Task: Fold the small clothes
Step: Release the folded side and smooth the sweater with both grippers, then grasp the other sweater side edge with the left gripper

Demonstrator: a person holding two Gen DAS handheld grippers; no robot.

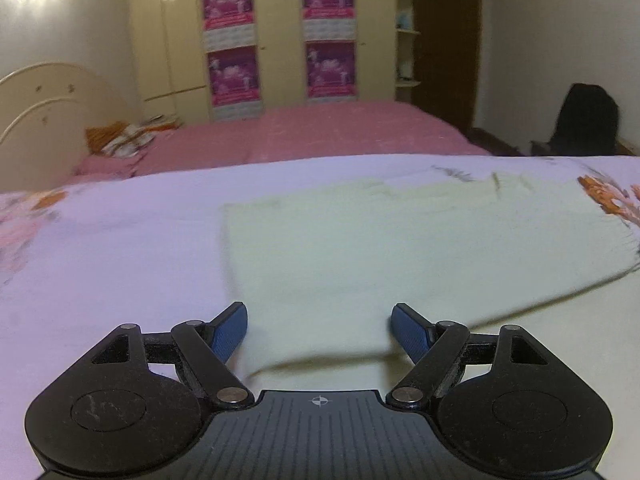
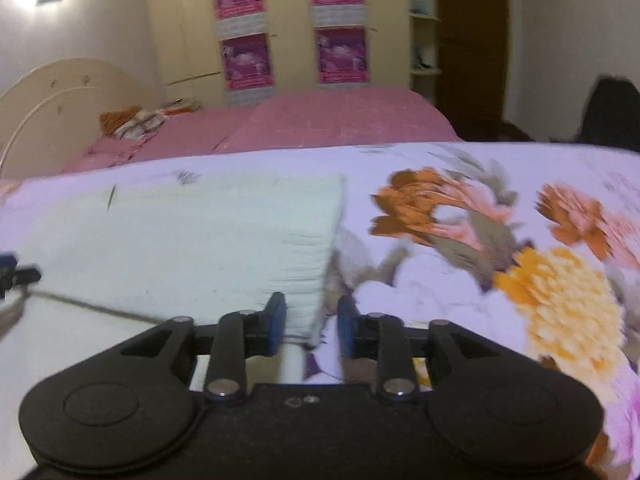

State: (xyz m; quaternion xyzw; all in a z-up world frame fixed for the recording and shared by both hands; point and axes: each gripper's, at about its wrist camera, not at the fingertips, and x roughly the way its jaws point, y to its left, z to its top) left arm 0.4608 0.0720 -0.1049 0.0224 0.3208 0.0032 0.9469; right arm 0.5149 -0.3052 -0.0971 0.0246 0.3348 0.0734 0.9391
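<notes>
1. A pale green cloth (image 1: pixel 360 248) lies flat on the floral sheet (image 1: pixel 120 248), already folded into a rectangle.
2. The left gripper (image 1: pixel 319 322) hangs over the cloth's near edge with its blue pads (image 1: pixel 228 332) spread wide, holding nothing.
3. The right gripper (image 2: pixel 311 326) sits at the cloth's right near corner, jaws partly apart with the corner between them, not clamped.
4. A pink bed (image 2: pixel 320 120) and wardrobe (image 2: pixel 280 20) are behind, all a bit blurry.

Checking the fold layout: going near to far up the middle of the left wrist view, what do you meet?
Left gripper → pale green cloth → floral bedsheet → pink bed → wardrobe with posters.
</notes>
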